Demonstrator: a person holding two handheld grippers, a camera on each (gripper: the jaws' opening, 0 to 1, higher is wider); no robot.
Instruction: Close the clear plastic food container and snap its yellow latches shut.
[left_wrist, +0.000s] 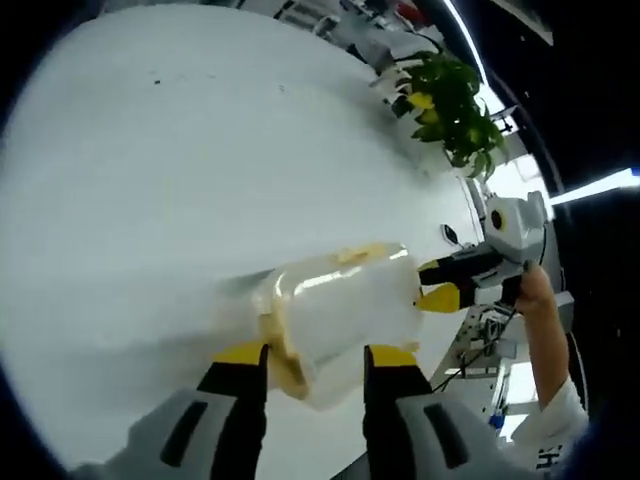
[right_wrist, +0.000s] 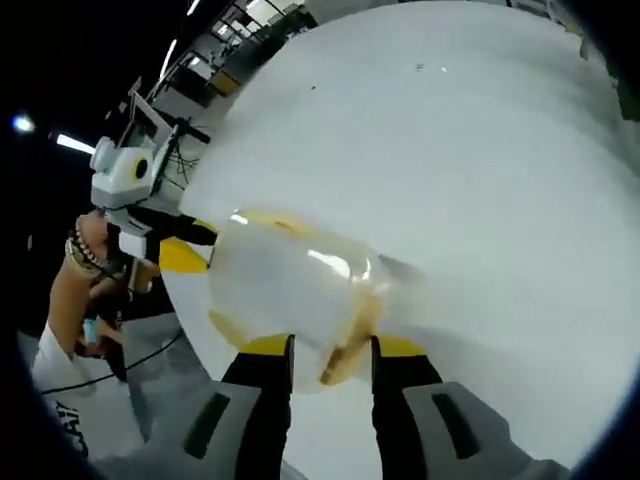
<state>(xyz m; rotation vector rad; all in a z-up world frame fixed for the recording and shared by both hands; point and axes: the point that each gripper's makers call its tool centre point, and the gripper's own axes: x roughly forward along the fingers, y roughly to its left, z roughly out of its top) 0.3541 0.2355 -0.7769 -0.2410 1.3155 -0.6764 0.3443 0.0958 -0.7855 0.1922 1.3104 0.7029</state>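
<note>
A clear plastic food container with yellow latches lies on its side on the white table. My left gripper has its yellow-tipped jaws closed on the container's near end, where a yellow latch sits between them. My right gripper comes in from the right and meets the container's far end. In the right gripper view the container stretches away from my right gripper, whose jaws clasp a yellow latch at this end. My left gripper holds the opposite end.
A leafy green plant stands beyond the table's far edge. A person's hand holds the right gripper, and an arm with a bracelet holds the left one. Shelving and equipment line the background. White table spreads around the container.
</note>
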